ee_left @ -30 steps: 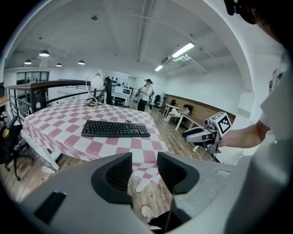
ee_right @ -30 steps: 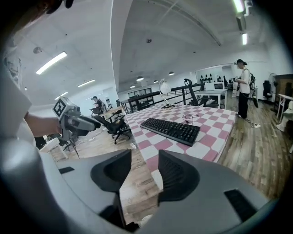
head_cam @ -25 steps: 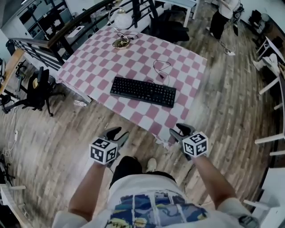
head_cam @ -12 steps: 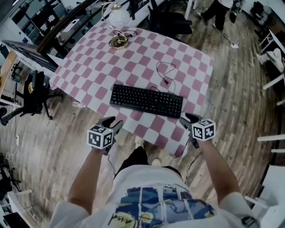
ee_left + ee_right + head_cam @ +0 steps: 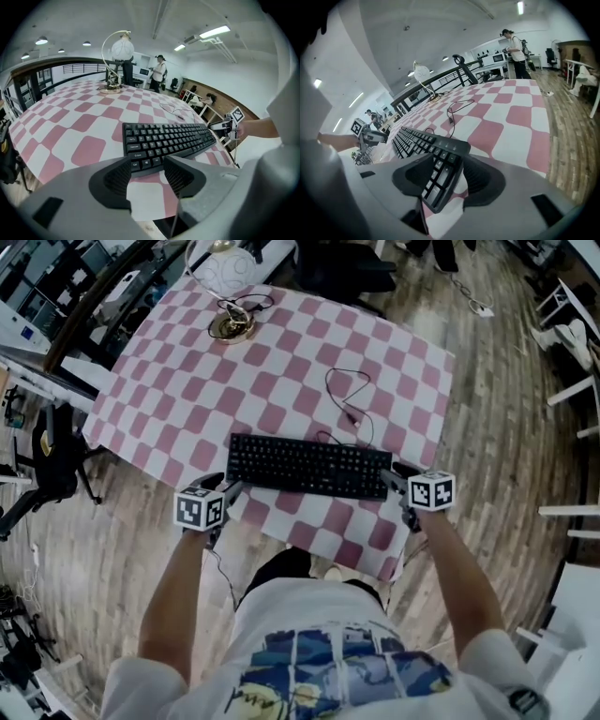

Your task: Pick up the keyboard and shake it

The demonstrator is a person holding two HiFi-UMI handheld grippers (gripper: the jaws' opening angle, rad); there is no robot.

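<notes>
The keyboard [image 5: 309, 466] is black and full-size, with a thin black cable [image 5: 350, 414] looping away from its rear edge. It lies flat, keys up, on the pink-and-white checked desk [image 5: 281, 343]. It sits close to the desk's near edge, roughly parallel to it, toward the right corner.

Black keyboard [image 5: 309, 467], pink-and-white checked cloth [image 5: 187, 381].
I see brown plank floor [image 5: 506, 409] and a white, blue-patterned shirt [image 5: 328, 662].

wood floor [image 5: 497, 381], checkered table [image 5: 187, 381]
</notes>
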